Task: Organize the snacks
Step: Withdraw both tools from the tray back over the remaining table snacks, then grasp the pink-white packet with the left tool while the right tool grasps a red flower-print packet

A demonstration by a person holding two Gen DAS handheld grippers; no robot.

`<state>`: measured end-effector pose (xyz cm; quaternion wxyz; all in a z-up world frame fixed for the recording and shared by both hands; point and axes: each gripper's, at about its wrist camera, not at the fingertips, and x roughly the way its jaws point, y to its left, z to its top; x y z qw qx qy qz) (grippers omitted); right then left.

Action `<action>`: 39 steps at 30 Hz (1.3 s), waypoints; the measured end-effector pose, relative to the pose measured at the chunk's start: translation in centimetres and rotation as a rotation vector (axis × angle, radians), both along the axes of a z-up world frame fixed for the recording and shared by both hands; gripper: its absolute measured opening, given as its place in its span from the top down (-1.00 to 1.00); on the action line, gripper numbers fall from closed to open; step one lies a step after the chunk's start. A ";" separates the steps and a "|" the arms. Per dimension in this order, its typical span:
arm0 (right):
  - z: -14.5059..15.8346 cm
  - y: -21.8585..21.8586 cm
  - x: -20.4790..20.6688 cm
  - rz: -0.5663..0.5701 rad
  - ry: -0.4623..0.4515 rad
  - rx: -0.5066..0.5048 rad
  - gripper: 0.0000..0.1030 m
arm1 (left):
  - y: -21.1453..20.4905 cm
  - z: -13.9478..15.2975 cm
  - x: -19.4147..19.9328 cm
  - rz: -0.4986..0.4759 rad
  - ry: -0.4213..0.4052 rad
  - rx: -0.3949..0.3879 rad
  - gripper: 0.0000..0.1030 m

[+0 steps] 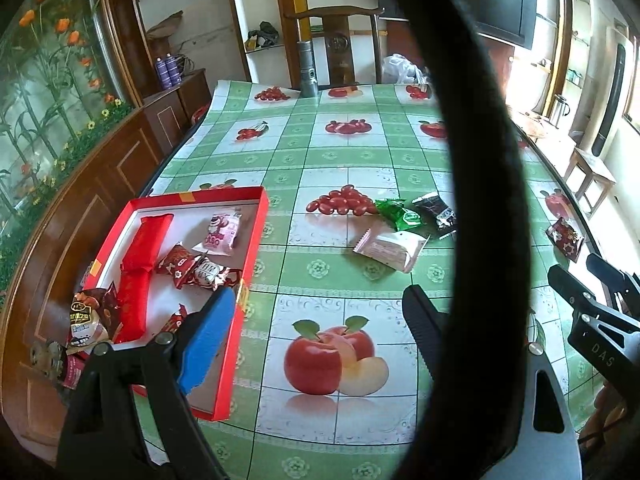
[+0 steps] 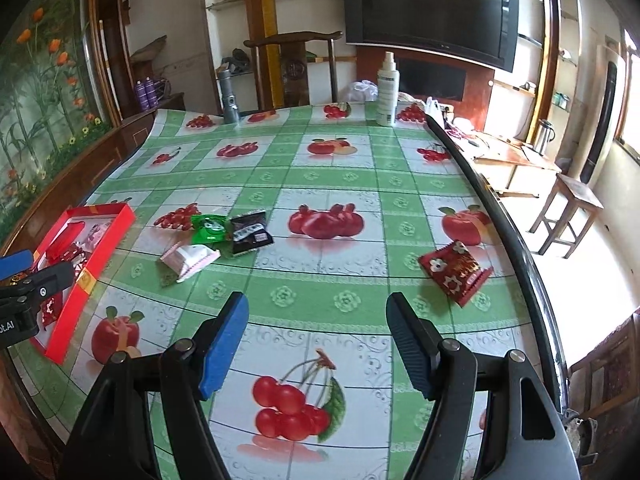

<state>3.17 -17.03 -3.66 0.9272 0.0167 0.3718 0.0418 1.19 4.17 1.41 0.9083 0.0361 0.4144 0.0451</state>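
A red box (image 1: 256,236) (image 2: 106,240) lies at the table's left edge with several wrapped snacks inside. Loose on the cloth are a green packet (image 1: 400,213) (image 2: 208,229), a black packet (image 1: 436,210) (image 2: 251,232) and a white-pink packet (image 1: 390,249) (image 2: 188,258). A red flowered packet (image 2: 454,269) (image 1: 566,236) lies near the right edge. My left gripper (image 1: 316,312) is open and empty beside the box's right wall. My right gripper (image 2: 318,320) is open and empty, just left of the red flowered packet.
A thick black cable (image 1: 472,160) hangs across the left wrist view. A grey flashlight (image 2: 230,98) and a white spray bottle (image 2: 387,90) stand at the table's far edge. A wooden chair (image 2: 294,68) is behind the table, a stool (image 2: 572,212) to the right.
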 end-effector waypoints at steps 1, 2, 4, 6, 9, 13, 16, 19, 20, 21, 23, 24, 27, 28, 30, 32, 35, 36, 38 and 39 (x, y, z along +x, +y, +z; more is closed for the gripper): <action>-0.1 -0.4 0.0 -0.004 0.002 0.006 -0.41 | -0.3 0.0 0.0 -0.004 -0.003 0.006 -0.66; -0.1 -0.8 0.0 -0.010 0.004 0.010 -0.42 | -0.4 0.1 0.0 -0.005 -0.005 0.009 -0.66; -0.3 -1.4 0.0 -0.022 0.006 0.016 -0.43 | -0.7 0.1 0.1 -0.009 -0.009 0.016 -0.67; -0.4 -2.3 0.0 -0.041 0.010 0.027 -0.43 | -1.0 0.0 0.3 -0.014 -0.009 0.015 -0.68; -0.6 -3.6 0.1 -0.066 0.016 0.041 -0.43 | -1.2 -0.2 0.6 -0.020 -0.005 0.011 -0.68; -1.1 -5.5 0.1 -0.110 0.027 0.071 -0.43 | -1.0 -0.7 1.2 -0.022 0.008 -0.007 -0.70; -1.6 -7.0 0.1 -0.154 0.033 0.082 -0.44 | -0.3 -1.7 1.8 -0.013 0.034 -0.032 -0.70; -2.2 -8.3 0.2 -0.189 0.046 0.102 -0.44 | 0.4 -3.1 2.6 -0.013 0.069 -0.072 -0.70; -2.4 -8.6 0.3 -0.197 0.049 0.111 -0.44 | 0.5 -3.7 2.9 -0.014 0.086 -0.088 -0.70; -2.5 -8.9 0.4 -0.206 0.052 0.122 -0.44 | 0.5 -4.2 3.2 -0.019 0.099 -0.099 -0.70; -2.8 -9.3 0.6 -0.218 0.055 0.144 -0.44 | 0.3 -5.0 3.8 -0.030 0.118 -0.103 -0.70; -3.0 -9.5 0.8 -0.221 0.057 0.152 -0.44 | 0.1 -5.3 4.2 -0.038 0.130 -0.106 -0.70; -3.6 -10.0 1.8 -0.230 0.082 0.184 -0.44 | -0.6 -6.0 5.5 -0.061 0.155 -0.130 -0.70; -3.9 -10.3 2.3 -0.241 0.086 0.197 -0.44 | -1.0 -6.1 6.2 -0.074 0.159 -0.147 -0.70; -4.1 -10.6 3.4 -0.267 0.094 0.195 -0.44 | -1.5 -6.4 7.1 -0.086 0.161 -0.149 -0.70; -4.3 -10.8 4.6 -0.287 0.099 0.182 -0.44 | -2.2 -7.0 8.3 -0.097 0.181 -0.143 -0.70; -4.4 -11.0 6.2 -0.326 0.111 0.137 -0.44 | -2.8 -8.2 10.1 -0.102 0.216 -0.151 -0.70; -4.5 -11.1 6.6 -0.335 0.119 0.126 -0.44 | -2.9 -8.6 10.8 -0.102 0.232 -0.160 -0.70; -4.9 -11.5 7.6 -0.356 0.146 0.115 -0.44 | -3.0 -9.2 11.6 -0.099 0.249 -0.169 -0.70; -5.1 -11.6 7.9 -0.355 0.153 0.118 -0.44 | -3.1 -9.5 12.1 -0.098 0.257 -0.169 -0.71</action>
